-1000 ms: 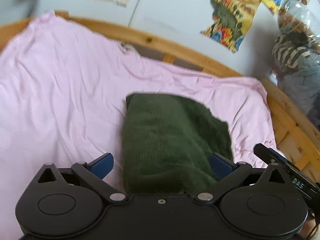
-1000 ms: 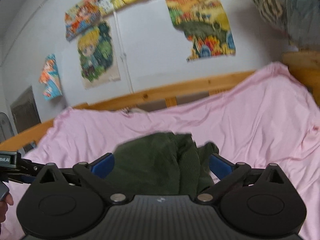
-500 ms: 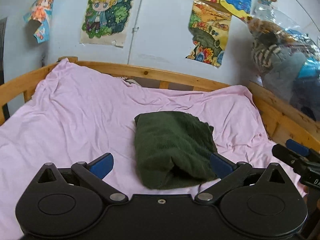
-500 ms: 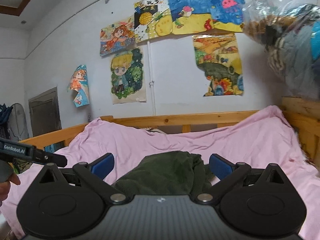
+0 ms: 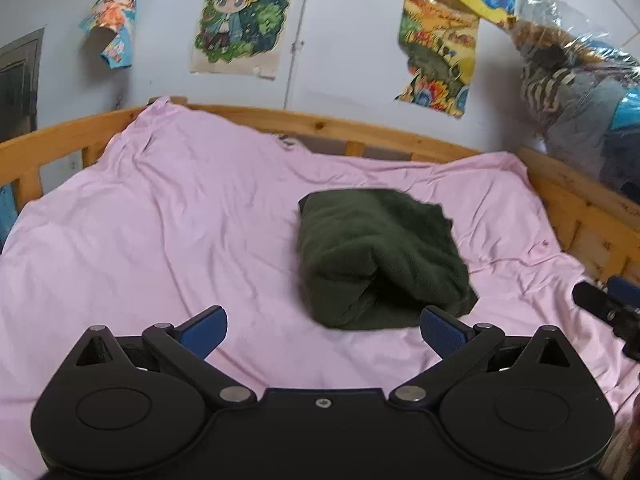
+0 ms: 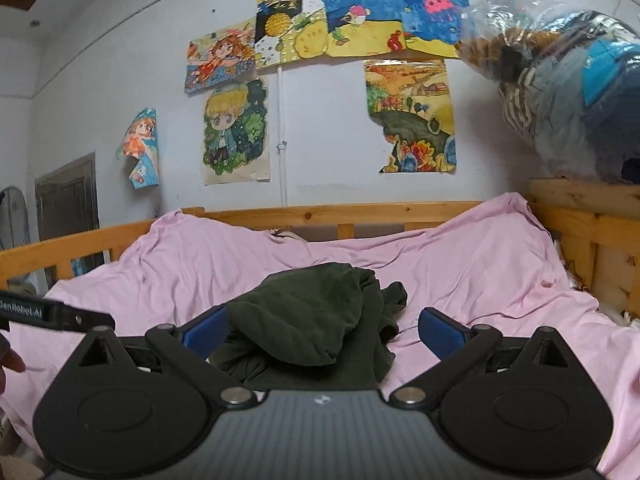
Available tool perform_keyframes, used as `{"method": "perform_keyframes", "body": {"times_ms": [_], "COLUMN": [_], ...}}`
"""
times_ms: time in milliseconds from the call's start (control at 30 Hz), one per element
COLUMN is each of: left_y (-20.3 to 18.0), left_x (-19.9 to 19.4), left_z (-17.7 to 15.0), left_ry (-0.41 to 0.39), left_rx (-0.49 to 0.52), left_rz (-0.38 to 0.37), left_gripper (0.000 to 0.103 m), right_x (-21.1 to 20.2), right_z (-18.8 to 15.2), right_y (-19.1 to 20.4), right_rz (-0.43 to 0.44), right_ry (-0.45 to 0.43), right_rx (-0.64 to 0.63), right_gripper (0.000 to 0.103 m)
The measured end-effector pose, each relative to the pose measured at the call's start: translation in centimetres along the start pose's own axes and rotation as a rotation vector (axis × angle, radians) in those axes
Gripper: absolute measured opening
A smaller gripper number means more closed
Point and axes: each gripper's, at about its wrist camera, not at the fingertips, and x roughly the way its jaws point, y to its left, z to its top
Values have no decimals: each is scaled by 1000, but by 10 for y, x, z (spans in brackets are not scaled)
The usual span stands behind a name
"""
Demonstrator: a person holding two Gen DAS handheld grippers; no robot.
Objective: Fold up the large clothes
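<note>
Since the green garment (image 5: 376,264) lies folded on the pink bed sheet (image 5: 160,240), soft and floppy, both empty wide-open tools, left tool (image 5: 322,326) and right tool (image 6: 322,328), should pinch edges.

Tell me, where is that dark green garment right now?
The dark green garment lies folded on the pink sheet, right of centre in the left wrist view, ahead of both open grippers.
</note>
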Motion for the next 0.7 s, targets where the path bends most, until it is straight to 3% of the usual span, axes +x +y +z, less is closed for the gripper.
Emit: {"method": "perform_keyframes", "body": {"times_ms": [700], "left_y": [2], "left_x": [-2], "left_z": [-8], "left_ry": [1], "left_rx": [-2], "left_rz": [33], "left_gripper": [102], "right_x": [5], "right_z": [-5], "right_y": [2], "right_rz": [-14], "right_ry": [18], "right_rx": [-23], "right_gripper": [103]}}
